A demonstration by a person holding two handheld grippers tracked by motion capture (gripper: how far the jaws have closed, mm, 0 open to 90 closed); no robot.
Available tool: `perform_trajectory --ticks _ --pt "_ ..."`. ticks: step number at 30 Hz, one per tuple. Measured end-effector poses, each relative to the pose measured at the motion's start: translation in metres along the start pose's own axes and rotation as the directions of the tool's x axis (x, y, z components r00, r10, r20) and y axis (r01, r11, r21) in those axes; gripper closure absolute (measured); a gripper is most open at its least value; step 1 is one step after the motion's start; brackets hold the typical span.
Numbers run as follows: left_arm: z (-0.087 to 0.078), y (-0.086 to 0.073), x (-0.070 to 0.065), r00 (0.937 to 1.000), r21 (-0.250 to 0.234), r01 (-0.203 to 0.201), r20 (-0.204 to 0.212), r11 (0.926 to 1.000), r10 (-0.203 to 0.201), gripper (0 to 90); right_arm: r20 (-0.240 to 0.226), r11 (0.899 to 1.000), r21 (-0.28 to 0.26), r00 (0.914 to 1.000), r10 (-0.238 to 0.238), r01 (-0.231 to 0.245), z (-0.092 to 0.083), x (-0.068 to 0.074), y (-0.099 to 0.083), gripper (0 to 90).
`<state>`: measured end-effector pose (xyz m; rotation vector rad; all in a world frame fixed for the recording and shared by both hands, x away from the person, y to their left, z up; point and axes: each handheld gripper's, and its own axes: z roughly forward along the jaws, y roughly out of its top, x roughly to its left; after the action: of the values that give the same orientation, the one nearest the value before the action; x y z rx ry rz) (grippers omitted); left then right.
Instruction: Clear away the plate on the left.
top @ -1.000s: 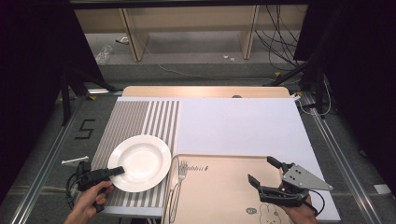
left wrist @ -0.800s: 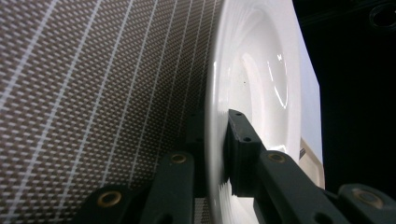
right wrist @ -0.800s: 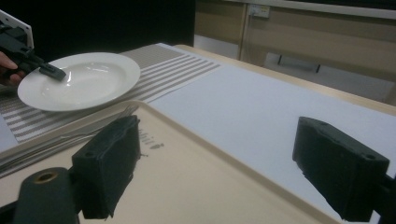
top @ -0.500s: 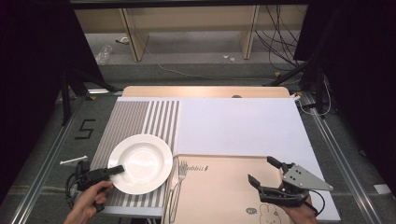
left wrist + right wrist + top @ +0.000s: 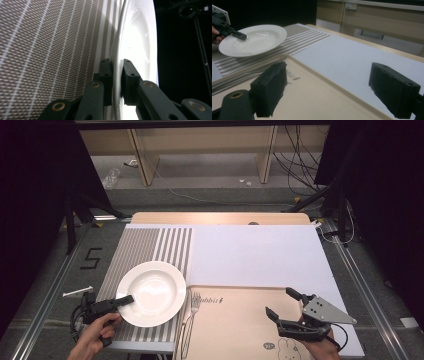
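The left hand-held gripper is clamped on the rim of the white plate, which sits over the striped placemat, apparently tilted. Beside that placemat, the right hand-held gripper waits spread and empty above the beige tray; grasping looks done, placing remains.

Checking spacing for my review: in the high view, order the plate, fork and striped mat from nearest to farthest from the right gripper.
From the right gripper:
1. Fork, on the tray's left edge.
2. Plate, farther left, held by the left gripper.
3. Striped mat, under and beyond the plate.
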<state>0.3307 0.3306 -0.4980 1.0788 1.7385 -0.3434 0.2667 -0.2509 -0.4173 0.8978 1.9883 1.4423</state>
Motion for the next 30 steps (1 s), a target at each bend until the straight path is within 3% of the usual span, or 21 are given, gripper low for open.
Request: perform_trajectory --ticks 13,17,30 --pt "0.01 -0.009 -0.013 0.998 0.047 -0.03 0.057 0.9985 0.027 80.4 0.002 1.0 0.001 1.0 -0.004 0.004 0.001 0.0 0.0 15.8" --pt "0.015 -0.013 -0.018 0.9963 0.061 -0.022 0.084 0.9979 0.017 80.4 0.003 1.0 0.001 1.0 -0.004 0.004 0.001 0.0 0.0 15.8" --pt "0.026 -0.024 -0.033 0.9921 0.102 -0.05 0.119 0.9936 0.038 80.4 0.003 1.0 0.005 1.0 -0.002 0.002 0.0 -0.001 0.0 15.7"
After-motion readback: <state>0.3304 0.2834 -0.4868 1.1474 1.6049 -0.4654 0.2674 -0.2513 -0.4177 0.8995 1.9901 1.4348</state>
